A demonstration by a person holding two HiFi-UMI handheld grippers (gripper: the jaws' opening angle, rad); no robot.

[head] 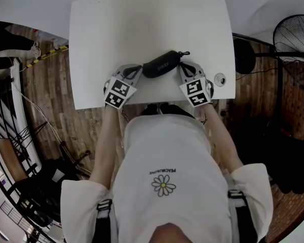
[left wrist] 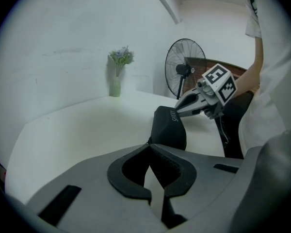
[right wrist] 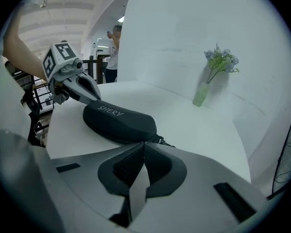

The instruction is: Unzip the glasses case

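Right gripper [right wrist: 144, 145] covers part of glasses case [right wrist: 119, 122].

Soft, even, rather dim light; faint shadows. Strong fisheye bending with dark corners; close foreground perhaps slightly blurred.

The black oval glasses case [right wrist: 119, 123] bears pale "SHERY" lettering, left of centre in the right gripper view (the white shirt's [head: 167, 151] small print is unreadable).

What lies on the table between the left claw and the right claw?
Between the left claw and the right claw lies the black glasses case, seen best in the head view.
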